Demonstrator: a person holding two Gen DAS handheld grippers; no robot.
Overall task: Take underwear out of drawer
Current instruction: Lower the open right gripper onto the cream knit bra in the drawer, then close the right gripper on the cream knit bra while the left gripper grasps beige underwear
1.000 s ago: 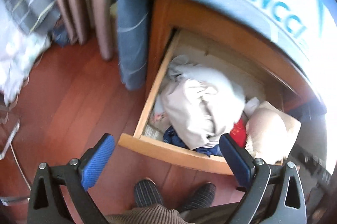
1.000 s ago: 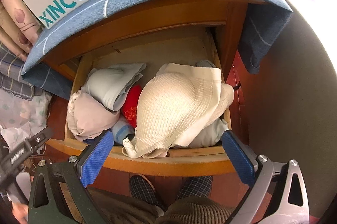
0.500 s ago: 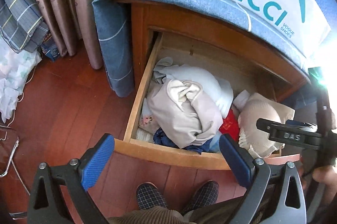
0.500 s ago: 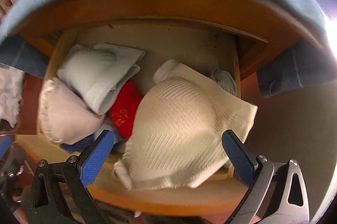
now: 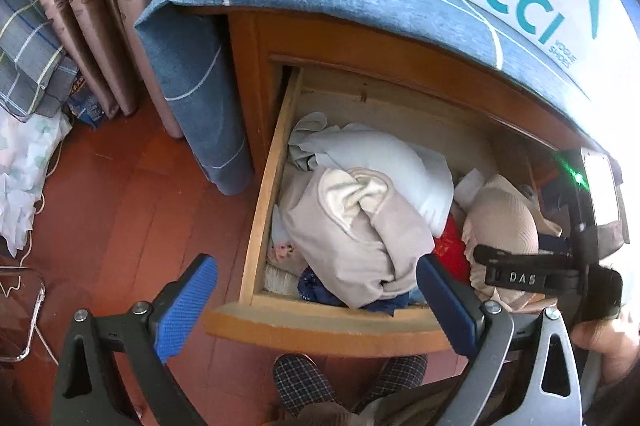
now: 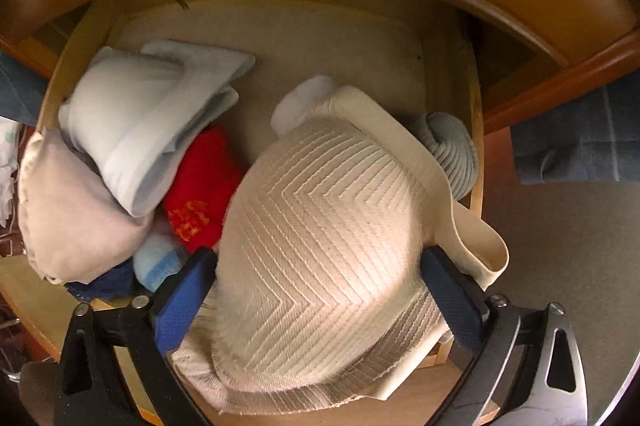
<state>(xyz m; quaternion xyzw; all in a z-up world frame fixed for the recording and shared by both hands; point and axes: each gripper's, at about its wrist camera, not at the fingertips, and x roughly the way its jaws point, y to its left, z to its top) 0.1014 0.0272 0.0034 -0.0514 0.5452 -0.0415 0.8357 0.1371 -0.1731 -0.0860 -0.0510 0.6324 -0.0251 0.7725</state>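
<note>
Underwear (image 6: 320,246) sits between your right tool (image 6: 318,290) pads, jaws closing (no squeeze yet); left tool (image 5: 316,300) hangs released over drawer (image 5: 320,326) front.

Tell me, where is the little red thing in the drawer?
In the right wrist view, the red cloth lies left of the middle of the drawer, tucked between the pale blue bundle and the big cream ribbed garment.
</note>
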